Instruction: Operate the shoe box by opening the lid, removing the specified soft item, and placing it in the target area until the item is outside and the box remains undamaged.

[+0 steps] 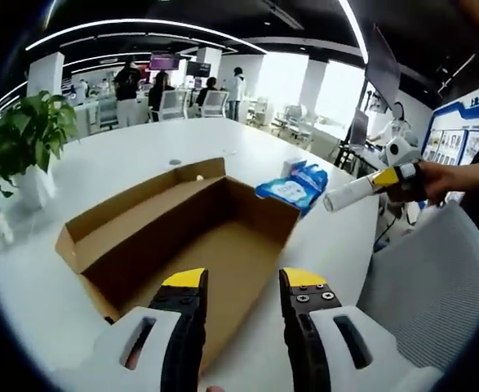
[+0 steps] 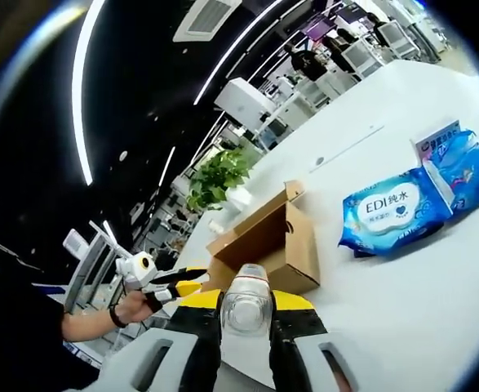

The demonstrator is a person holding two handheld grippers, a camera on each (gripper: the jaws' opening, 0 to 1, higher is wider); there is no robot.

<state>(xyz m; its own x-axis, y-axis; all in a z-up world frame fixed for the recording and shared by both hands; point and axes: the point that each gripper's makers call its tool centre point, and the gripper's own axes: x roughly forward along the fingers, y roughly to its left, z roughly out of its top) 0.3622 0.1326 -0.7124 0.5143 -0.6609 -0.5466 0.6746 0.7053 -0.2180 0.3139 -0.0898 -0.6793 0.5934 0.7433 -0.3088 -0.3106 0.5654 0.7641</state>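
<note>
One open cardboard shoe box (image 1: 186, 237) lay near the front edge of the white tabletop (image 1: 125, 167), its inside bare brown card in the left gripper view. The left gripper (image 1: 241, 282) hung just above the box's near end, its two yellow-tipped jaws spread apart and holding nothing.

The right gripper (image 2: 247, 300) was clenched on one clear plastic bottle (image 2: 246, 300) — in the left gripper view the bottle (image 1: 349, 193) stuck out sideways from that gripper (image 1: 398, 181), held in a hand (image 1: 443, 175) beyond the tabletop's right edge, apart from the box.

Two blue packs of wet wipes (image 2: 394, 214) lay side by side on the tabletop past the box's far right corner, touching each other — the nearer one bore a white label. One small white carton (image 2: 433, 140) stood just behind them. One potted green plant (image 1: 27, 135) stood toward the tabletop's left edge.
</note>
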